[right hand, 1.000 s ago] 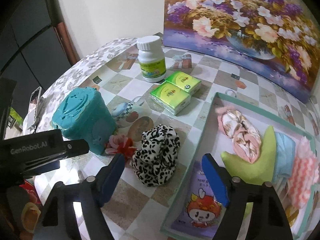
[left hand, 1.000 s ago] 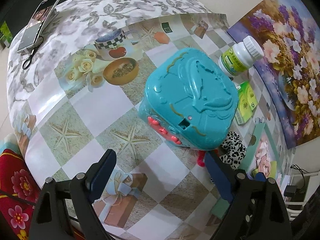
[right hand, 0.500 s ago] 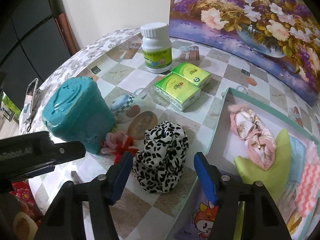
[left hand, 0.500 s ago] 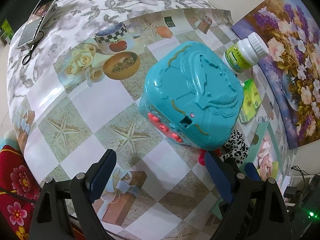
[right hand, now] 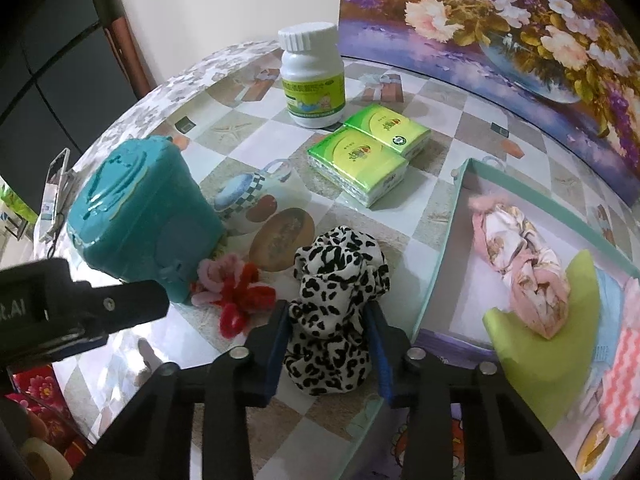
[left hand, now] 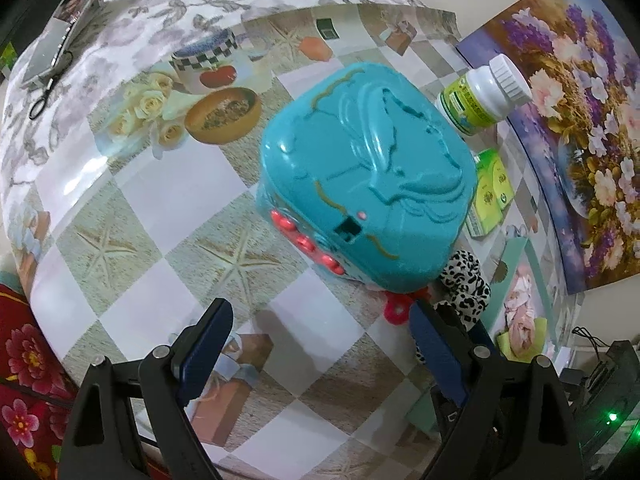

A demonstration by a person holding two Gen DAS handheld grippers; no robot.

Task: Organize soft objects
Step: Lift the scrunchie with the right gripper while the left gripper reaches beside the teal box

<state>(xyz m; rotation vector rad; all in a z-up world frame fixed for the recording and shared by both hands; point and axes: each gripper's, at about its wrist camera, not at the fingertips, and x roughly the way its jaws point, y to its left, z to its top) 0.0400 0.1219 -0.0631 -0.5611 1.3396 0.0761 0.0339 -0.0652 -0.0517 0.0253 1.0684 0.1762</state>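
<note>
A black-and-white leopard-print scrunchie (right hand: 336, 300) lies on the table left of the teal-rimmed tray (right hand: 444, 256). My right gripper (right hand: 328, 340) has its jaws closed against both sides of the scrunchie. A red and pink flower scrunchie (right hand: 236, 292) lies beside it, against the teal plastic box (right hand: 140, 216). The tray holds a pink floral cloth (right hand: 516, 264), a green pad (right hand: 560, 328) and other soft items. My left gripper (left hand: 316, 344) is open and empty, in front of the teal box (left hand: 368, 184); the leopard scrunchie (left hand: 464, 280) shows behind it.
A white pill bottle (right hand: 312, 76) and two green tissue packs (right hand: 372, 148) stand behind the scrunchie. A phone (left hand: 68, 12) lies at the table's far left edge. A flower painting (right hand: 500, 12) leans along the back right.
My right gripper moved forward and down onto the leopard scrunchie and its jaws closed around it. The left gripper shifted slightly; it stays open.
</note>
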